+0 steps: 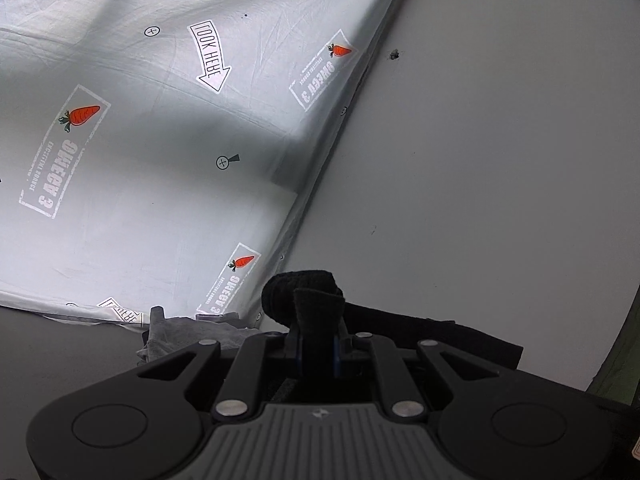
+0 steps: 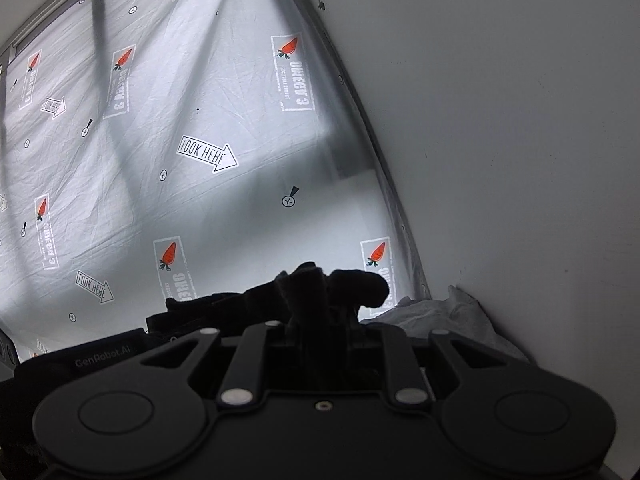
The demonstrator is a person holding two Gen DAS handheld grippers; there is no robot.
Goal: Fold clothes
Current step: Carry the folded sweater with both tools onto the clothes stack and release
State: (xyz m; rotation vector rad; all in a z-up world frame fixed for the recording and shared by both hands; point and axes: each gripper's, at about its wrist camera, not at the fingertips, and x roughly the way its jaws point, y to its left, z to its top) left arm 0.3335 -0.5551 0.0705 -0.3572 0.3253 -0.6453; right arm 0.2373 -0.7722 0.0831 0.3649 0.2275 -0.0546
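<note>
A black garment (image 1: 440, 332) is held up in the air between both grippers, in front of a curtain. In the left wrist view my left gripper (image 1: 316, 320) is shut on a bunched fold of it, and the cloth trails off to the right. In the right wrist view my right gripper (image 2: 316, 312) is shut on another bunched part of the black garment (image 2: 224, 304), which runs off to the left. The fingertips of both grippers are hidden inside the cloth.
A backlit white curtain (image 1: 160, 160) printed with carrots and arrows hangs ahead, next to a plain white wall (image 1: 500, 160). A crumpled grey cloth (image 1: 176, 332) (image 2: 452, 316) lies low by the curtain's foot. A black casing with lettering (image 2: 104, 358) sits at lower left.
</note>
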